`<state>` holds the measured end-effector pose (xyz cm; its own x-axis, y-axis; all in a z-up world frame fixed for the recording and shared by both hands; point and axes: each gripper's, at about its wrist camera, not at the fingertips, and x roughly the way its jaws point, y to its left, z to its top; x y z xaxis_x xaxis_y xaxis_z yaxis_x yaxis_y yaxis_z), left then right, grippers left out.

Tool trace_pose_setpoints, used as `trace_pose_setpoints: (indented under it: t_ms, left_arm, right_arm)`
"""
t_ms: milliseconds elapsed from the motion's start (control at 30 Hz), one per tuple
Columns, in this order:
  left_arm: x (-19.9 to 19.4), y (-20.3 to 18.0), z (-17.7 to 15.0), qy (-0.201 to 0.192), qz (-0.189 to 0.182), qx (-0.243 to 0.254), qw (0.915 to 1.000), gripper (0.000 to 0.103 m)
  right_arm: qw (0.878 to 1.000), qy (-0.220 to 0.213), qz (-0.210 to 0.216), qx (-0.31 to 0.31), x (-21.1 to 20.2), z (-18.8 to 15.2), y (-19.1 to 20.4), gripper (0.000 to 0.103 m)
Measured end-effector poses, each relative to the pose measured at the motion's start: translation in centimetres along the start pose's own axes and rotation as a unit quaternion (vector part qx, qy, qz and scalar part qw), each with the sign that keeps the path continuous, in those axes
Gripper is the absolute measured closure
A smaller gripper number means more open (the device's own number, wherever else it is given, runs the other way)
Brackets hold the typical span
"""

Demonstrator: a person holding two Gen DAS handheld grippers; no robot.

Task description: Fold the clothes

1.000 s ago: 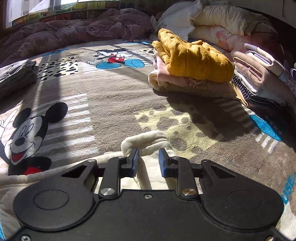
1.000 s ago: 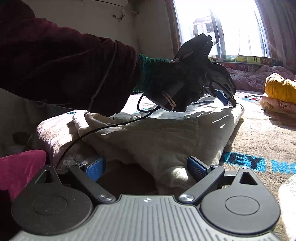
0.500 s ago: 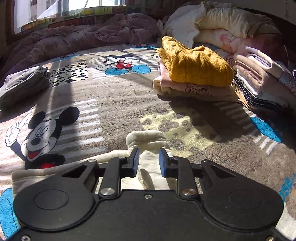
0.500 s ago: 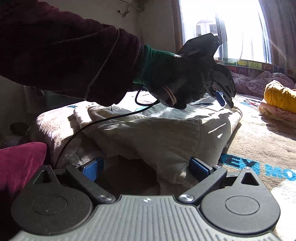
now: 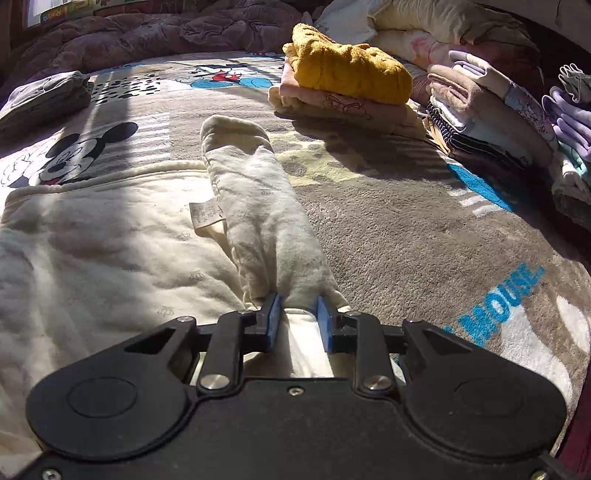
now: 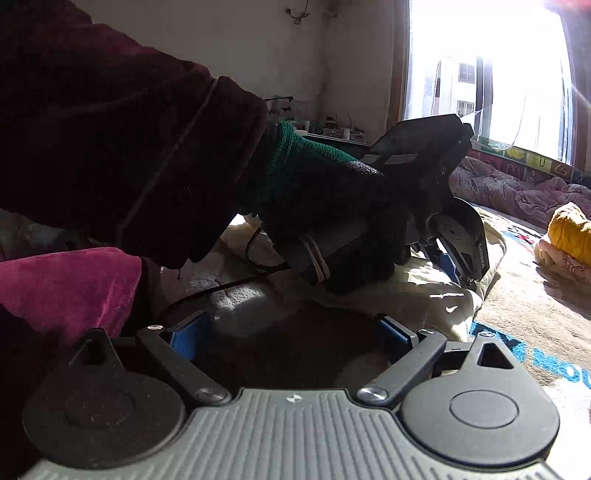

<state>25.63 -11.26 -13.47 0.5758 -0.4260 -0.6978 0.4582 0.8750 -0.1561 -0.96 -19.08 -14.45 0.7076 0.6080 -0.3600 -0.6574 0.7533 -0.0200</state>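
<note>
A cream garment (image 5: 103,240) lies spread on the Mickey Mouse blanket (image 5: 406,229). Its sleeve (image 5: 255,199) is folded over and runs away from me, cuff at the far end. My left gripper (image 5: 297,321) is shut on the near end of that sleeve, low over the garment. In the right wrist view the left gripper (image 6: 454,266) and the gloved hand holding it press down on the cream garment (image 6: 424,295). My right gripper (image 6: 291,332) is open and empty, low in front of the garment's near edge.
A folded stack topped by a yellow sweater (image 5: 351,70) sits at the far middle. More folded clothes (image 5: 491,110) pile at the right. A folded grey item (image 5: 44,99) lies far left. A purple quilt (image 5: 155,33) is at the back.
My left gripper has pulled back and down with the sleeve, which now lies stretched out over the garment. The right gripper has moved lower and closer to the garment's edge.
</note>
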Motion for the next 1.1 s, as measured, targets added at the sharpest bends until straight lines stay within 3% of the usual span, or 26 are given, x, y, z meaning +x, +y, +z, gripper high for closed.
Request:
trace_pose_setpoints:
  t_ms: [100, 200, 233, 400, 467, 567, 667, 767, 900, 1000, 1100]
  left_arm:
    - [-3.8, -0.2, -0.8, -0.039, 0.003, 0.006, 0.9992, 0.076]
    - [-9.4, 1.8, -3.4, -0.092, 0.009, -0.056, 0.9942, 0.070]
    - [-11.3, 2.6, -4.7, -0.107, 0.009, -0.082, 0.9908, 0.062]
    - [-20.1, 7.2, -11.5, -0.162, 0.024, -0.213, 0.9632, 0.058]
    - [-22.9, 9.3, -14.3, -0.176, 0.039, -0.278, 0.9435, 0.057]
    - [-24.9, 11.1, -16.7, -0.179, 0.041, -0.341, 0.9218, 0.053]
    - [-24.7, 11.8, -17.6, -0.178, 0.031, -0.365, 0.9132, 0.051]
    - [-23.6, 12.2, -17.5, -0.179, 0.023, -0.381, 0.9068, 0.051]
    - [-21.4, 12.6, -16.8, -0.184, 0.014, -0.374, 0.9087, 0.053]
    - [-19.9, 13.0, -16.0, -0.177, 0.025, -0.372, 0.9109, 0.080]
    - [-20.0, 12.2, -14.5, -0.192, -0.008, -0.347, 0.9178, 0.085]
  right_arm:
    - [0.999, -0.017, -0.030, 0.041, -1.6, 0.3, -1.3, 0.010]
    - [0.994, -0.034, -0.059, 0.082, -3.1, 0.7, -2.7, 0.010]
    - [0.993, -0.035, -0.065, 0.094, -3.1, 0.6, -3.1, 0.010]
    - [0.990, -0.036, -0.088, 0.109, -2.9, 0.3, -3.6, 0.010]
    - [0.991, -0.036, -0.087, 0.096, -2.7, 0.2, -3.1, 0.010]
    - [0.994, -0.032, -0.081, 0.070, -2.2, 0.3, -2.4, 0.010]
    - [0.996, -0.028, -0.075, 0.050, -1.7, 0.5, -1.8, 0.010]
    - [0.996, -0.027, -0.075, 0.038, -1.7, 0.7, -1.3, 0.010]
    - [0.996, -0.028, -0.083, 0.025, -1.7, 0.7, -1.1, 0.010]
    - [0.995, -0.031, -0.091, 0.020, -1.6, 0.6, -1.2, 0.010]
    - [0.994, -0.034, -0.099, 0.013, -1.3, 0.5, -1.4, 0.010]
